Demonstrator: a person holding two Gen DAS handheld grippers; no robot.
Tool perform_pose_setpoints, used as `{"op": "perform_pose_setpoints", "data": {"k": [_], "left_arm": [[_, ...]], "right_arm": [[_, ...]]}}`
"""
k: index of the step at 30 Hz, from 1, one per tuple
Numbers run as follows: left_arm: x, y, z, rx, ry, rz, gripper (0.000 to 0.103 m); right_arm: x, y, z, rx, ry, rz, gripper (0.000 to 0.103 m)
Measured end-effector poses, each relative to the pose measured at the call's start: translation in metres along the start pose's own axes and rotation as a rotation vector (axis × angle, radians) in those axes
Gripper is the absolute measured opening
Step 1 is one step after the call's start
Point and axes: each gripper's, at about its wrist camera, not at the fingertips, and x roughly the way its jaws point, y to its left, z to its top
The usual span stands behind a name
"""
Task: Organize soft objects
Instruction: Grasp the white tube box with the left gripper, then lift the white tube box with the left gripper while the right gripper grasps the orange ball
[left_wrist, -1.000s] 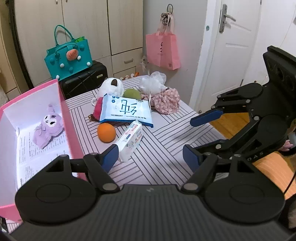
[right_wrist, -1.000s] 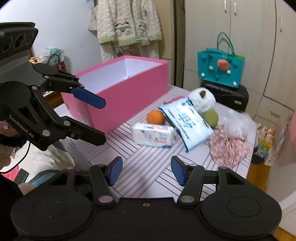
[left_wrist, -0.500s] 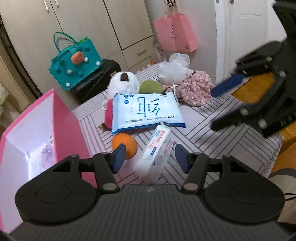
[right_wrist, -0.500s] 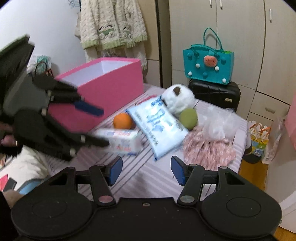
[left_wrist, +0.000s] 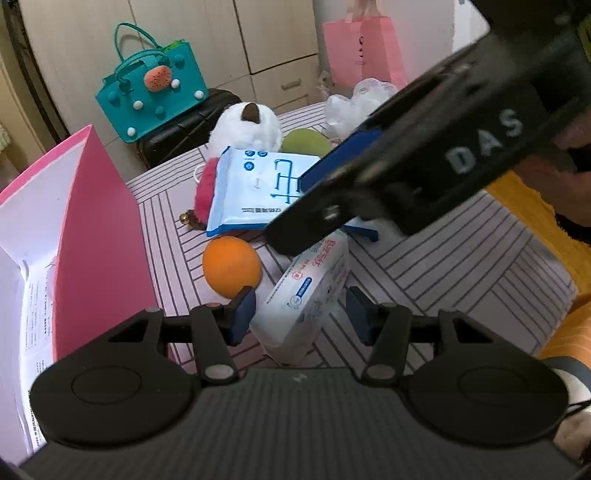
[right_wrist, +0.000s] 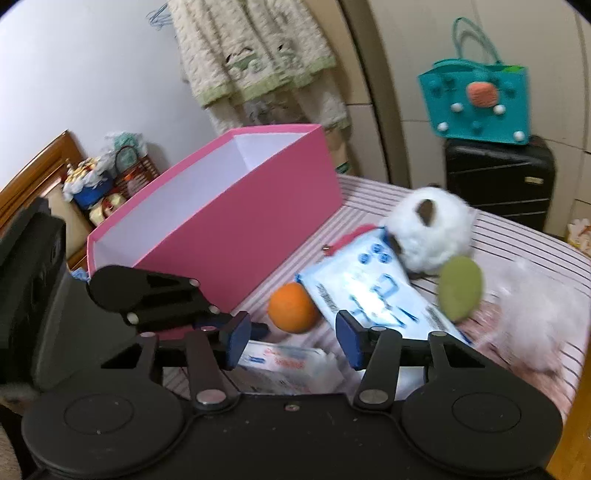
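Note:
A small white tissue pack lies on the striped table, between the pads of my left gripper. The pads stand close beside it, apart from its sides. My right gripper reaches across just above the pack's far end and a large blue-and-white wipes pack. Its jaws are closing with nothing pressed between them. An orange ball sits left of the small pack. Behind lie a white plush and a green ball. The open pink box stands at the left.
A pink floral cloth and white crumpled plastic lie at the table's far right. Beyond the table, a teal bag sits on a black suitcase. A pink paper bag hangs on the wall.
My left gripper has dropped forward over the small tissue pack and its jaws have narrowed around it. My right gripper has swung in across the table, above the packs, with its jaws narrowing.

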Motion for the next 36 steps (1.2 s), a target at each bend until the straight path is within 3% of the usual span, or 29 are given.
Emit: {"op": "perform_pose_setpoints", "data": {"k": [2, 7, 14, 28, 30, 36], "left_arm": [[0.002, -0.001, -0.004, -0.015, -0.008, 0.016, 0.050], [0.003, 0.004, -0.015, -0.079, -0.049, -0.021, 0.020], [0.001, 0.010, -0.024, -0.156, -0.064, -0.049, 0.020], [-0.007, 0.007, -0.037, -0.181, -0.060, -0.060, 0.020], [-0.008, 0.006, -0.037, -0.184, -0.057, -0.058, 0.020], [-0.012, 0.008, -0.033, -0.187, -0.051, -0.063, 0.020]], "right_arm": [[0.010, 0.003, 0.004, -0.007, 0.024, 0.020, 0.055], [0.038, 0.004, 0.012, 0.001, 0.094, 0.047, 0.055], [0.055, 0.000, 0.016, 0.039, 0.123, 0.052, 0.055], [0.065, 0.017, 0.011, -0.014, 0.112, -0.150, 0.055], [0.065, 0.019, 0.009, -0.018, 0.098, -0.179, 0.042], [0.055, 0.023, 0.002, -0.023, 0.077, -0.189, 0.041]]}}
